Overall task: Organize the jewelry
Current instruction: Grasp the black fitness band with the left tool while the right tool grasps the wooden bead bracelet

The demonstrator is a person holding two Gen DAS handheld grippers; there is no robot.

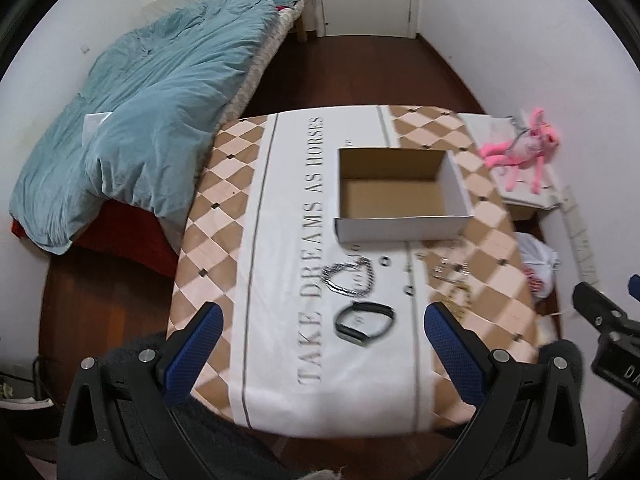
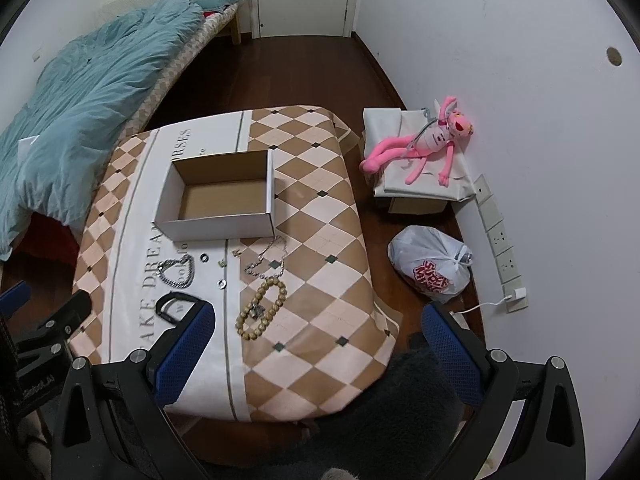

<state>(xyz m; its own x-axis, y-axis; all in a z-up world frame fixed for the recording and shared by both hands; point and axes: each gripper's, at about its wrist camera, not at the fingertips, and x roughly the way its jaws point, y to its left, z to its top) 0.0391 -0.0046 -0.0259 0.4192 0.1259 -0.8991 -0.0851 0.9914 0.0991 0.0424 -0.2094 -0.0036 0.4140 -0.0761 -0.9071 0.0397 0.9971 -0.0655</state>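
An open empty cardboard box [image 1: 400, 196] [image 2: 222, 196] stands on the cloth-covered table [image 1: 280, 360] [image 2: 320, 320]. In front of it lie a black band [image 1: 364, 323] [image 2: 170, 309], a dark beaded chain [image 1: 352, 278] [image 2: 178, 270], a thin silver chain [image 2: 270, 258], a tan bead bracelet [image 2: 262, 314] and small rings [image 2: 221, 283]. My left gripper [image 1: 320, 334] is open above the table's near edge, with the black band between its fingers' line. My right gripper [image 2: 320, 330] is open above the table's near right corner.
A bed with a blue duvet [image 1: 140, 120] [image 2: 80, 112] stands left of the table. A pink plush toy [image 2: 424, 148] lies on a covered box at the right wall. A white plastic bag [image 2: 432, 270] sits on the floor beside wall sockets [image 2: 500, 240].
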